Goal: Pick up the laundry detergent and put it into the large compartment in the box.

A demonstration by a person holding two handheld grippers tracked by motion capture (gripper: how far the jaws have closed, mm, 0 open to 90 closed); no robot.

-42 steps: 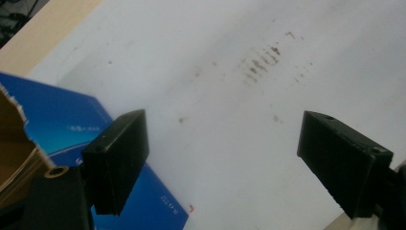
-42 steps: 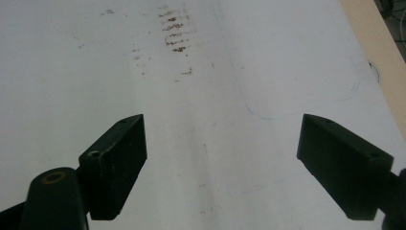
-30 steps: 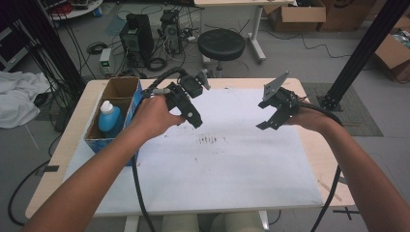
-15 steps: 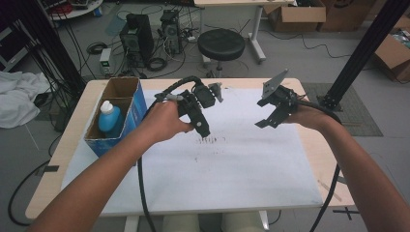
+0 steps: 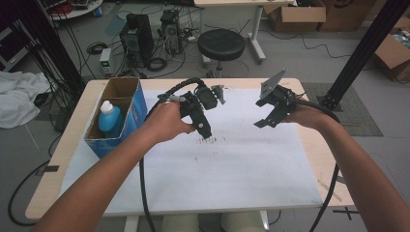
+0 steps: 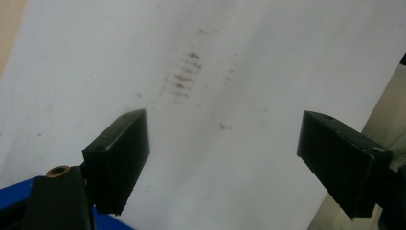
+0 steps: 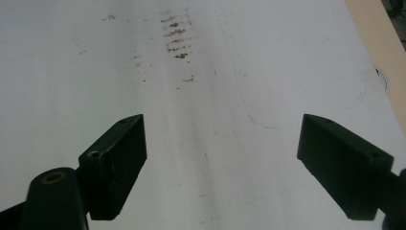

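patch of brown smudge marks [image 5: 209,140] mid-sheet on the white paper sheet [image 5: 251,169], untouched – left gripper [image 5: 207,134] right above it, jaws spread, empty | right gripper [image 5: 265,121] at 3 o'clock, also spread | blue-capped bottle [image 5: 109,118] in the blue cardboard box [image 5: 138,104] at 9 o'clock – looks like nothing's started yet

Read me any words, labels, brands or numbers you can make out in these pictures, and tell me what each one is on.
None can be read.
Blue cardboard box at the table's left: no print legible on its side.
Blue plastic bottle with white cap inside it: no label readable.
White paper sheet: brown smudge marks, not writing.
Brown cardboard cartons on the floor behind: too small and blurred to read.
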